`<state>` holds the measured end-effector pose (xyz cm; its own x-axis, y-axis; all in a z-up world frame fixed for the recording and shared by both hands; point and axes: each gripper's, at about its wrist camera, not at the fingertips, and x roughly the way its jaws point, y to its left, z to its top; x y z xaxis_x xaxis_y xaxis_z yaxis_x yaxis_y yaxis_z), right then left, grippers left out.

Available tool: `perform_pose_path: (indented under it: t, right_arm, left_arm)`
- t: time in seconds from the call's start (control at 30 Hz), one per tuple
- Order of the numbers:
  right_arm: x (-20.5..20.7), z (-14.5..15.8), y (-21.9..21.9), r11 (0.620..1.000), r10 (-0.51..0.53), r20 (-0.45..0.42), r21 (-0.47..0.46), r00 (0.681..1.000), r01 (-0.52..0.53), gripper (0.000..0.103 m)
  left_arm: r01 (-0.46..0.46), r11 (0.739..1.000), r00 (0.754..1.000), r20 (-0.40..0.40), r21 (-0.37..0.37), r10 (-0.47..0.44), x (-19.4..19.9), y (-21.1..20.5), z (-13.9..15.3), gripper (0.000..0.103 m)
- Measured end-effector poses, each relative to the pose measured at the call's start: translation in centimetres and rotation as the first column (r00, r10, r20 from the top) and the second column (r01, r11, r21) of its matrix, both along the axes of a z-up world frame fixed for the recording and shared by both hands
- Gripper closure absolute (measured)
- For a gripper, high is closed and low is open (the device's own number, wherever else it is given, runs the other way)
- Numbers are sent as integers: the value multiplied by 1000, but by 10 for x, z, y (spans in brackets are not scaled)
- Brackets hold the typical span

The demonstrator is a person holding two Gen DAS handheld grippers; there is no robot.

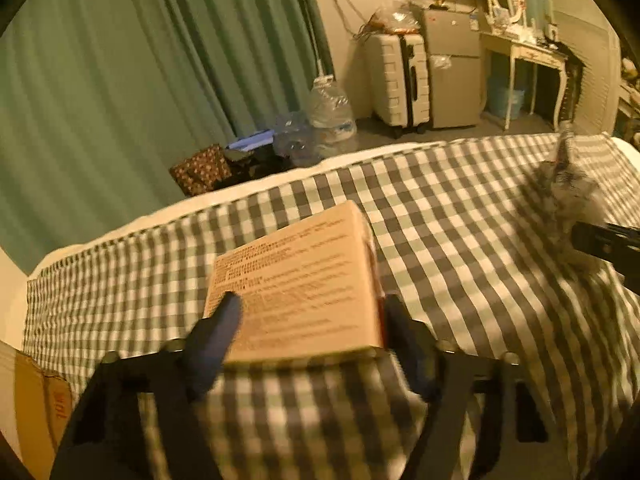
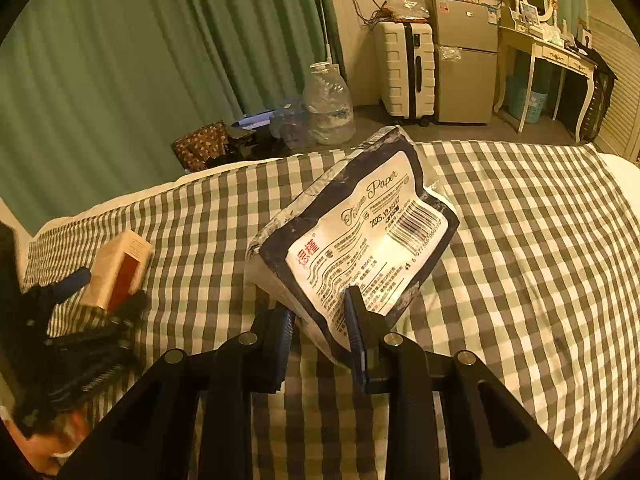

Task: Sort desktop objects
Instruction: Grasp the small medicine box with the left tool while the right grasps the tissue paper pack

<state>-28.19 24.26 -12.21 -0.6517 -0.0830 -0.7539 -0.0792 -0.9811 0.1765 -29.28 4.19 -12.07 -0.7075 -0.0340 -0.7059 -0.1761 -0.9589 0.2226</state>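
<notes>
Beyond the checked cloth (image 2: 520, 240): green curtains (image 2: 120, 60), water jugs (image 2: 328, 104), suitcase (image 2: 406, 76), small fridge (image 2: 464, 64), dressing table (image 2: 548, 52).

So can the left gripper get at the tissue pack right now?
Probably not: the left gripper is already closed around the tan box, and the right gripper is clamped on the tissue pack, so both are occupied.

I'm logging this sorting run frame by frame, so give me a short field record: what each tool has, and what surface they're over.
surface: gray-and-white checkered cloth
left tool: fingers on either side of the tan carton, printed face up; contact looks likely but is blurred
right tool: shut on the tissue paper pack, gripped at its near end
pack pose: tilted, far end raised
carton in right view, between the left tool's fingers
background: green curtain, suitcase
</notes>
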Motion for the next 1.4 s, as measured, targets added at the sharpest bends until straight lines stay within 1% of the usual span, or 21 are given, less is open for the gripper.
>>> perform_pose_path:
  t: [0.07, 0.17, 0.2, 0.27, 0.33, 0.43, 0.47, 0.5, 0.57, 0.63, 0.7, 0.8, 0.9, 1.0, 1.1, 1.17, 1.23, 1.3, 1.33, 1.37, 1.4]
  right_arm:
    - [3, 2, -2, 1000, 5, 2, 3, 1000, -5, 78]
    - [11, 5, -5, 1000, 7, 8, 1, 1000, -7, 78]
    - [12, 5, -6, 1000, 7, 9, 0, 1000, -7, 78]
    - [14, 6, -8, 1000, 8, 11, 0, 1000, -8, 78]
    - [16, 9, -10, 1000, 9, 4, 2, 1000, -9, 78]
    - [17, 11, -15, 1000, 20, -4, 11, 1000, -20, 79]
    - [18, 11, -18, 999, 22, -4, 25, 1000, -21, 89]
    - [20, 10, -21, 999, 25, 4, 47, 1000, -25, 102]
    - [24, 12, -22, 996, 17, -13, 83, 1000, -15, 102]
    - [33, 17, -21, 998, 20, -25, 55, 999, -19, 102]
    - [46, 27, -20, 999, 20, -43, 42, 999, -18, 102]
    - [69, 46, -19, 1000, 25, -80, 10, 996, -25, 102]
    - [95, 66, -23, 999, 31, -105, -32, 994, -34, 102]
    - [122, 84, -35, 998, 56, -124, -33, 991, -60, 102]
    - [148, 100, -51, 995, 91, -139, -29, 986, -96, 103]
    - [162, 103, -64, 993, 115, -134, -15, 984, -118, 103]
    - [171, 99, -72, 988, 150, -114, -30, 982, -154, 103]
    - [179, 91, -79, 991, 132, -108, -1, 985, -133, 102]
    - [179, 87, -79, 993, 121, -99, 6, 988, -121, 99]
    - [178, 78, -79, 994, 105, -72, -2, 992, -105, 77]
    - [176, 71, -77, 996, 87, -47, -6, 995, -87, 40]
  left_arm:
    - [-6, 1000, 1000, -11, 20, 6, 7, -9, 7, 43]
    - [-96, 995, 995, -32, 36, 97, 17, -35, 14, 46]
    - [-133, 990, 991, -19, 53, 135, 16, -49, 13, 46]
    - [-162, 982, 987, 5, 92, 162, 16, -69, 10, 46]
    - [-160, 982, 987, -9, 100, 162, 12, -80, 12, 47]
    - [-134, 987, 991, -10, 84, 136, 7, -83, 17, 56]
    - [-135, 988, 990, -14, 77, 137, 4, -82, 21, 59]
    - [-145, 986, 989, -22, 87, 148, 4, -84, 27, 61]
    - [-153, 978, 988, -15, 139, 157, 7, -87, 36, 63]
    - [-163, 975, 986, -19, 150, 168, 13, -90, 44, 66]
    - [-165, 973, 985, -26, 161, 171, 29, -97, 53, 69]
    - [-173, 962, 982, -32, 211, 184, 62, -112, 69, 71]
    - [-166, 964, 983, -45, 209, 179, 91, -116, 85, 71]
    - [-149, 951, 985, -49, 270, 168, 125, -119, 105, 71]
    - [-130, 948, 986, -64, 291, 155, 156, -119, 124, 71]
    - [-120, 947, 987, -64, 297, 145, 169, -115, 129, 71]
    - [-97, 950, 991, -64, 296, 122, 182, -110, 128, 71]
    - [-85, 955, 994, -49, 284, 103, 189, -106, 119, 71]
    - [-89, 957, 994, -41, 276, 104, 191, -106, 115, 71]
    - [-91, 960, 994, -26, 266, 102, 191, -104, 107, 71]
    - [-98, 961, 994, -18, 259, 106, 189, -103, 102, 71]
